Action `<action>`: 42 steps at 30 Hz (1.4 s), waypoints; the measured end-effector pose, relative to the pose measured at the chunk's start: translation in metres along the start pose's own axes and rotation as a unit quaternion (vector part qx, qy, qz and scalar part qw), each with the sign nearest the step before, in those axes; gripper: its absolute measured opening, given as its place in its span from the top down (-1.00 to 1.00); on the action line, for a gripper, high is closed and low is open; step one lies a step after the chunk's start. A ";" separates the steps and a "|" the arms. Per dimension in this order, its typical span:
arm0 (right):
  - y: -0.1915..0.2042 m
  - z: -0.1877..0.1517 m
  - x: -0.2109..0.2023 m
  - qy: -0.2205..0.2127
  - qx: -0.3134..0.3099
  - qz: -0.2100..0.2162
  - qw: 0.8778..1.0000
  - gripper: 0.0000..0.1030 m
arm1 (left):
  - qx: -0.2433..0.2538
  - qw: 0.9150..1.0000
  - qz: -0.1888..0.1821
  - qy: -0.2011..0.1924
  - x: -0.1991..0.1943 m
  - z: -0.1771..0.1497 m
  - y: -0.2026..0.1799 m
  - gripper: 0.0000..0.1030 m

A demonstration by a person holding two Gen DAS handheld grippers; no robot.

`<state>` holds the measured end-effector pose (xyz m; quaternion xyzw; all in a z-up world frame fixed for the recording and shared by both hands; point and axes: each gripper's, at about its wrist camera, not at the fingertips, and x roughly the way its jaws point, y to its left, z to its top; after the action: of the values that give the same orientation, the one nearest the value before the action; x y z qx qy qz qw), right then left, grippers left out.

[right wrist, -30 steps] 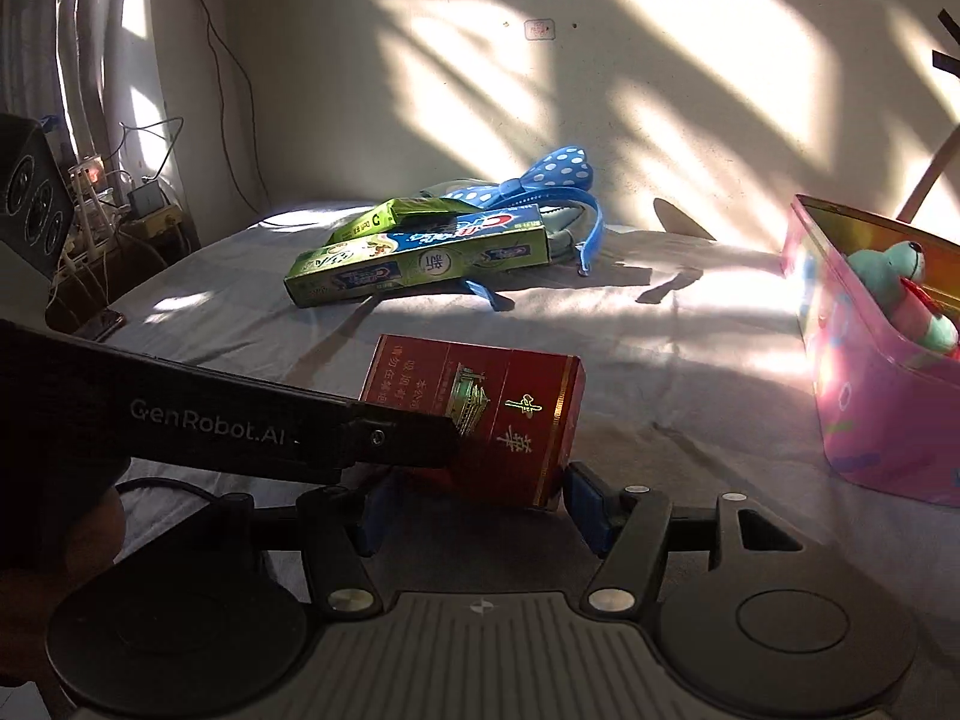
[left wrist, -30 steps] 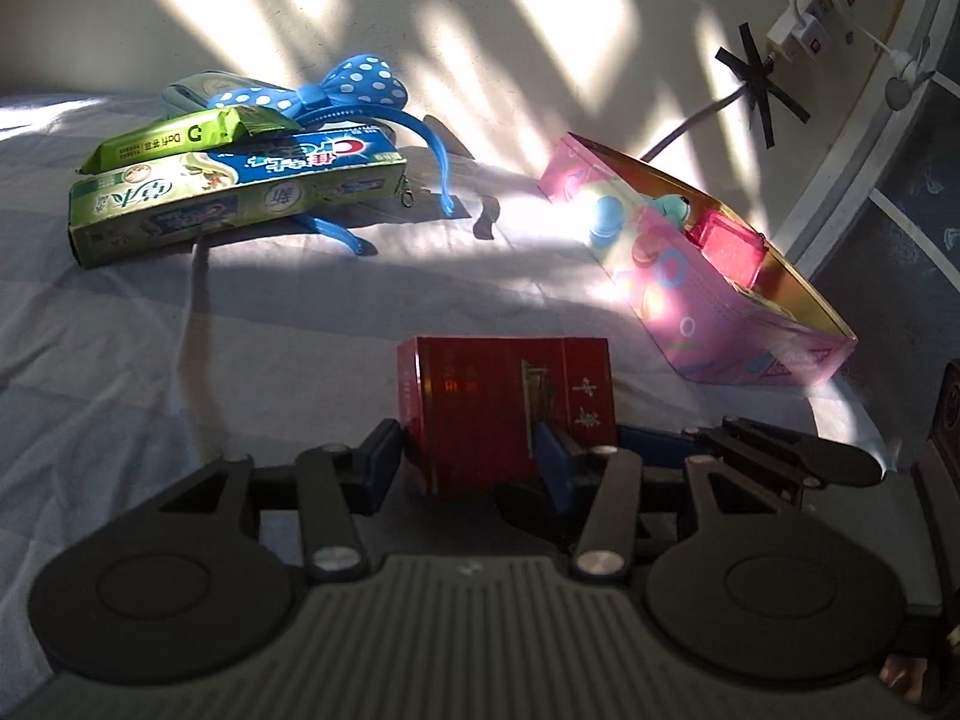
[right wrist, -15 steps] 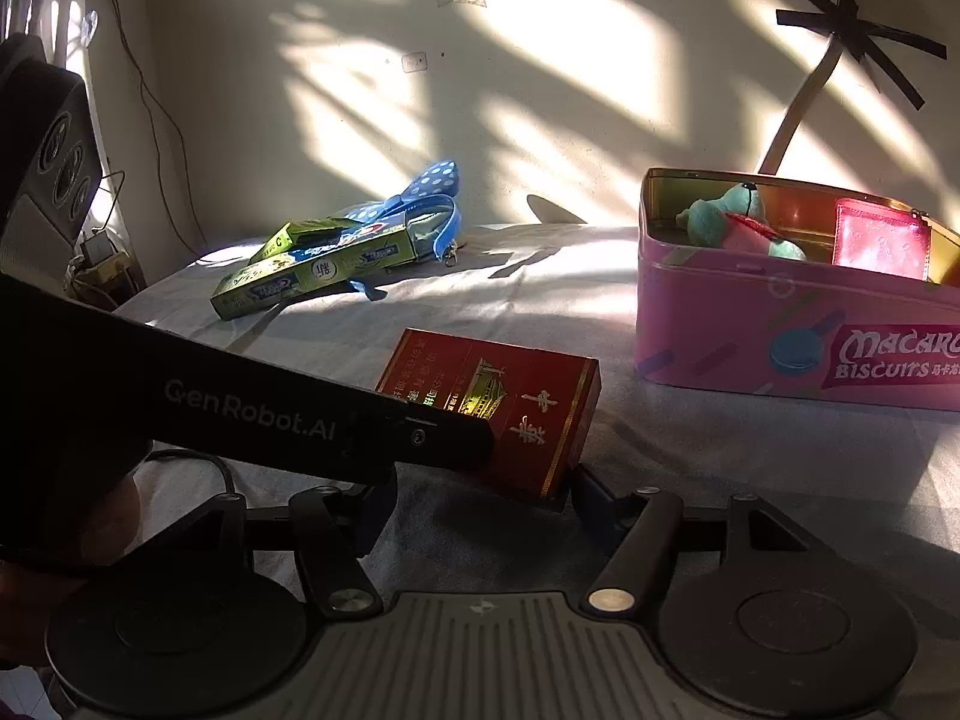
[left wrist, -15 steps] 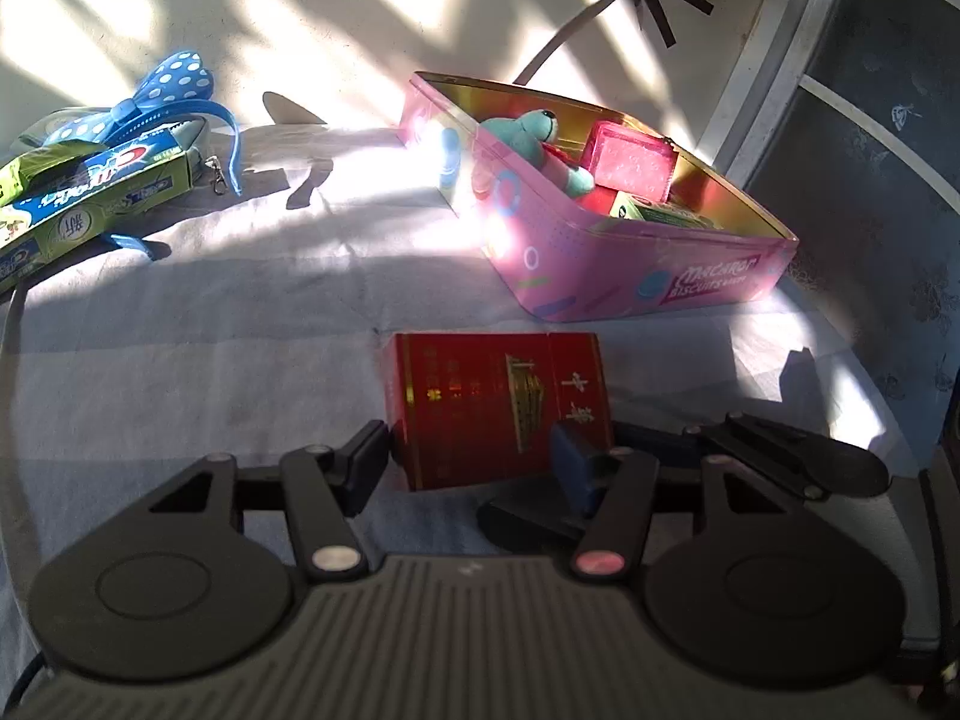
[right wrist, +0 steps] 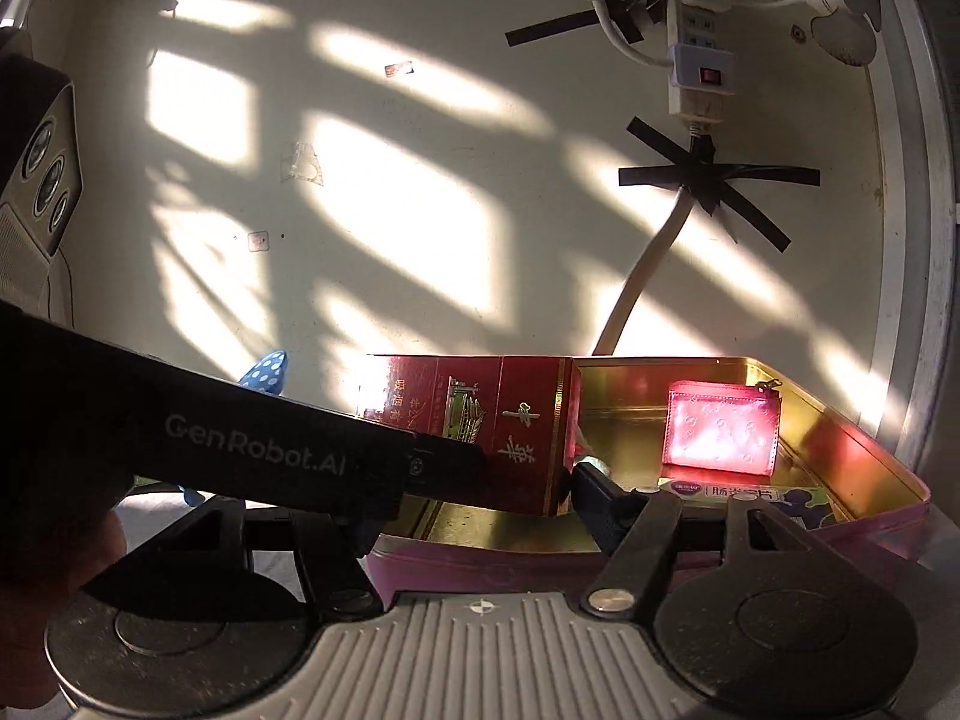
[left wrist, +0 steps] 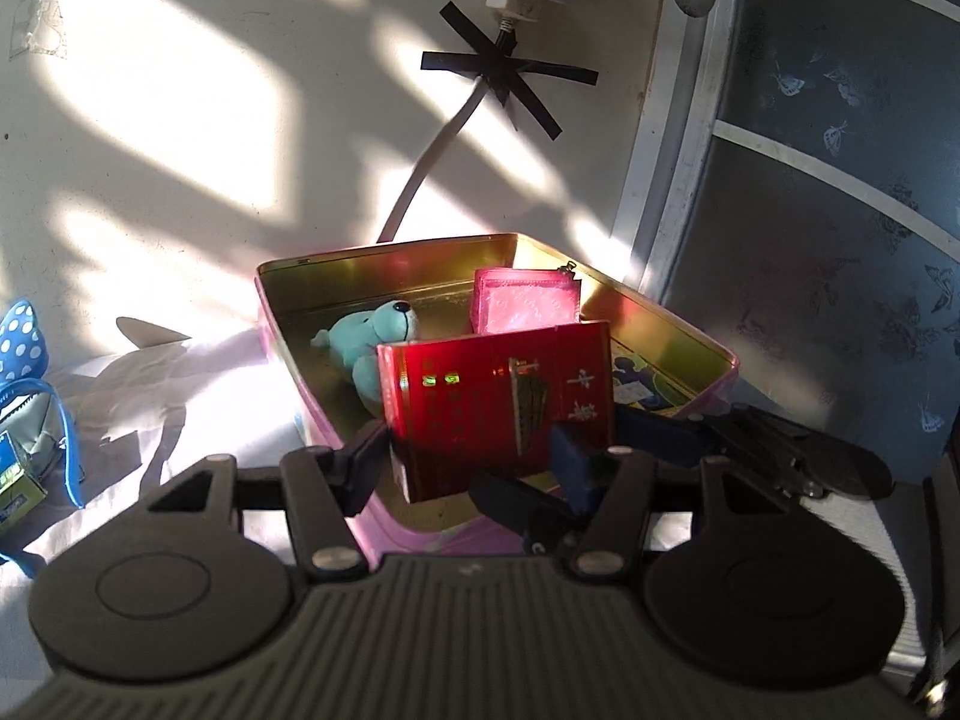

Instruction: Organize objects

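Hovering over the open pink tin (left wrist: pixel 336 420), a red carton (left wrist: pixel 498 408) hangs clamped between the fingers of both grippers, the left gripper (left wrist: pixel 468 462) pinching it from one side and the right gripper (right wrist: pixel 474 510) closed on it from the other. In the right wrist view the left gripper's black arm crosses in front of the carton's lower corner. Inside the tin, a teal plush bear (left wrist: pixel 372 342) lies directly behind the carton, a pink pouch (left wrist: pixel 528 306) leans against the far wall, and a flat printed packet (right wrist: pixel 744 492) rests on the bottom. The tin sits on a pale bedsheet (left wrist: pixel 198 396). A blue polka-dot bow (left wrist: pixel 21 342) lies off to the left on the bed. Above, a power strip (right wrist: pixel 699 60) and its cable are taped to the sunlit wall (left wrist: pixel 210 138) with black tape.
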<state>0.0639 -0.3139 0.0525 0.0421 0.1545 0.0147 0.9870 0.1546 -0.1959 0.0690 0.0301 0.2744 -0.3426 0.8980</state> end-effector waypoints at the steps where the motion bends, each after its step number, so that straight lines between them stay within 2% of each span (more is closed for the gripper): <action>1: -0.007 0.001 0.007 0.007 0.012 -0.002 1.000 -0.23 | -0.004 1.000 -0.001 0.004 0.008 0.002 0.001 -0.17; 5: -0.025 -0.006 0.025 0.024 0.050 -0.015 0.998 -0.25 | -0.017 1.000 -0.004 0.022 0.036 0.005 -0.001 -0.15; 6: -0.026 -0.008 0.025 0.020 0.047 -0.020 0.998 -0.29 | -0.016 1.000 -0.002 0.025 0.040 0.004 -0.003 -0.16; 7: -0.025 -0.009 0.025 0.016 0.040 -0.028 0.999 -0.49 | -0.015 1.000 0.003 0.026 0.043 0.002 -0.004 -0.17; 8: -0.024 -0.010 0.025 0.013 0.032 -0.039 0.999 -0.59 | -0.014 1.000 0.008 0.024 0.046 0.001 -0.005 -0.19; 11: -0.023 -0.014 0.020 0.000 0.020 -0.050 0.999 -0.58 | -0.024 0.999 0.001 0.024 0.039 -0.003 -0.005 -0.19; 14: -0.021 -0.015 0.006 -0.031 0.030 -0.013 0.999 -0.55 | -0.034 0.999 -0.006 0.002 0.015 -0.007 -0.002 -0.19; 17: -0.003 -0.018 -0.015 -0.081 -0.007 0.023 0.996 -0.43 | -0.039 0.999 -0.007 -0.026 -0.017 -0.015 0.005 -0.19; 20: 0.018 -0.020 -0.028 -0.094 -0.031 0.086 0.991 -0.32 | -0.037 0.998 0.021 -0.044 -0.044 -0.028 0.010 -0.19; 24: 0.046 -0.026 -0.024 -0.063 -0.064 0.129 0.988 -0.14 | -0.041 0.996 0.076 -0.040 -0.064 -0.045 0.023 -0.19; 28: 0.061 -0.029 -0.016 -0.014 -0.058 0.156 0.986 -0.10 | -0.047 0.991 0.127 -0.021 -0.071 -0.058 0.040 -0.21; 33: 0.083 -0.038 0.003 0.056 -0.065 0.153 0.985 -0.10 | -0.047 0.982 0.180 -0.011 -0.078 -0.077 0.062 -0.20; 36: 0.092 -0.044 0.015 0.094 -0.065 0.148 0.982 -0.01 | -0.063 0.977 0.203 0.001 -0.081 -0.086 0.077 -0.20; 42: 0.099 -0.045 0.030 0.130 -0.051 0.127 0.982 0.02 | -0.077 0.968 0.239 0.004 -0.090 -0.098 0.100 -0.20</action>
<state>0.0765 -0.2103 0.0092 0.0085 0.2738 0.1533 0.9494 0.1162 -0.0416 0.0187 0.0266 0.2889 -0.0960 0.9522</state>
